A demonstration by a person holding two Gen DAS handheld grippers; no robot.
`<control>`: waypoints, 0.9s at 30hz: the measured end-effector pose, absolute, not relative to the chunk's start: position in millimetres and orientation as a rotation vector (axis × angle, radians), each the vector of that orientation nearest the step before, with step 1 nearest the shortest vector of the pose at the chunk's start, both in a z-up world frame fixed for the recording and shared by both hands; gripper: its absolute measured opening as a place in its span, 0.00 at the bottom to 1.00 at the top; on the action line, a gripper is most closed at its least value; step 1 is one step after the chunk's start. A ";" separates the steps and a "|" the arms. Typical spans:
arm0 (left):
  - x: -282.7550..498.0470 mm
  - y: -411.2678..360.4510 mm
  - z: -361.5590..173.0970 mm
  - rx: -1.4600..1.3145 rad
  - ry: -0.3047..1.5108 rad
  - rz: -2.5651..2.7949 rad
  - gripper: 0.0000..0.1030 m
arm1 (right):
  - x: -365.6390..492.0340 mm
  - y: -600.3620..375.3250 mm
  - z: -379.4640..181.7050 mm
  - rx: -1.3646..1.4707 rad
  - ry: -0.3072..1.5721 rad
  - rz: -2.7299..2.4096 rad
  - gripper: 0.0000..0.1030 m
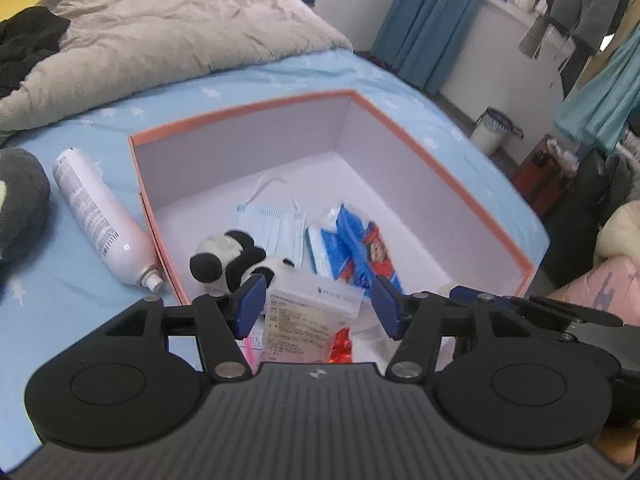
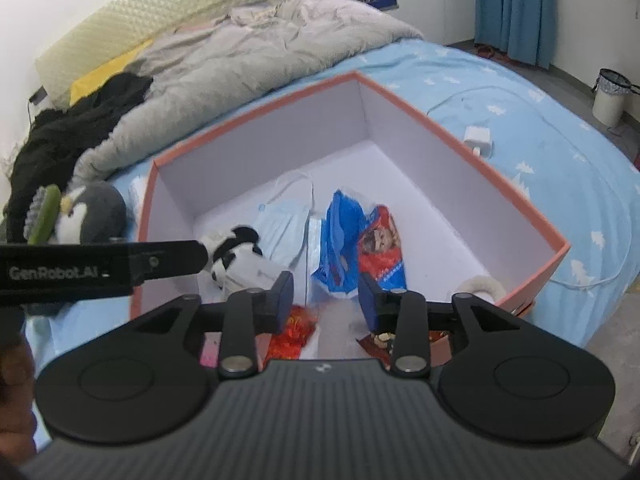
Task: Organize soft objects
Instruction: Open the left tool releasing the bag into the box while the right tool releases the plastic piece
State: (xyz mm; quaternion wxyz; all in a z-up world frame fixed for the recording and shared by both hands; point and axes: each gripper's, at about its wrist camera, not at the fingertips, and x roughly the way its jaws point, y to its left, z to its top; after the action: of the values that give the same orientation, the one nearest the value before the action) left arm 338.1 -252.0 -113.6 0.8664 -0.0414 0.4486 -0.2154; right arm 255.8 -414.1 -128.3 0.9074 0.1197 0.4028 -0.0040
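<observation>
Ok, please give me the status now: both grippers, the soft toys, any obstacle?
Left gripper open, empty, over box. Right gripper open, empty. Panda toy in box; penguin toy outside on bed. Spray bottle lies beside box wall.

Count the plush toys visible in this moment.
2. A panda plush lies inside the orange-rimmed box, near its left wall. A grey penguin plush sits on the bed outside that wall. Others may be hidden.
</observation>
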 end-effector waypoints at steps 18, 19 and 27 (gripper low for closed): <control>229.1 -199.3 26.4 -0.118 0.708 -0.499 0.62 | 171.5 -400.7 12.5 0.228 0.568 0.056 0.39; 220.7 -197.0 32.7 -0.106 0.695 -0.497 0.62 | 165.8 -398.4 18.6 0.224 0.554 0.061 0.39; 158.8 -169.2 58.0 -0.054 0.630 -0.470 0.66 | 121.8 -388.0 40.7 0.183 0.508 0.074 0.39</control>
State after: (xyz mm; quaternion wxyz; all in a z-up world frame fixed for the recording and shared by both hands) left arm 158.8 -169.2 58.0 0.9235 -0.0262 0.3067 -0.2288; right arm 121.8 -388.0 40.7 0.9632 0.0902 0.2506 0.0365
